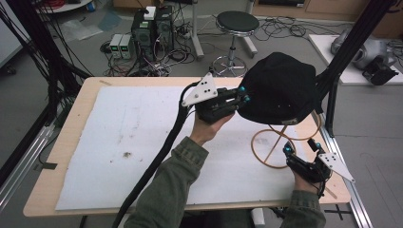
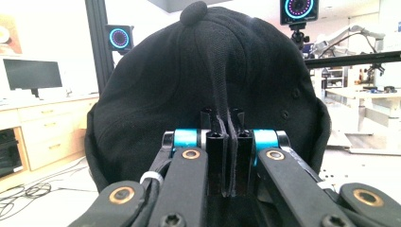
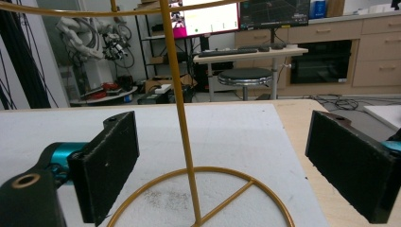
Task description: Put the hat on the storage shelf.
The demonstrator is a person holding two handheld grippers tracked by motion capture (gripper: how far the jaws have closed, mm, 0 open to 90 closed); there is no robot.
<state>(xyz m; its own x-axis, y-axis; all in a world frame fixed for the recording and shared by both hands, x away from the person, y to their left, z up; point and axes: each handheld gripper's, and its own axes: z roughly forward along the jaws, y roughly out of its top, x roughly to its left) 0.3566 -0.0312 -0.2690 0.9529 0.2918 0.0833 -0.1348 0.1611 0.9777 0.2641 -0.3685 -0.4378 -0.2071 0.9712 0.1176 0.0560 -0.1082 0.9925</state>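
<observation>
Nearest me, the right gripper (image 1: 301, 148) sat low by the base ring of the gold wire stand (image 1: 273, 151), jaws spread wide either side of the upright rod and gripping nothing. Beyond it, the left gripper (image 1: 244, 94) was clamped tight on a pinched fold of the black cap (image 1: 280, 88), which sat on top of that stand. Soft, light cloth, I reckoned, floppy and easily dragged askew, and the thin stand looked tippy; the seam or brim edge seemed the sound place to hold
</observation>
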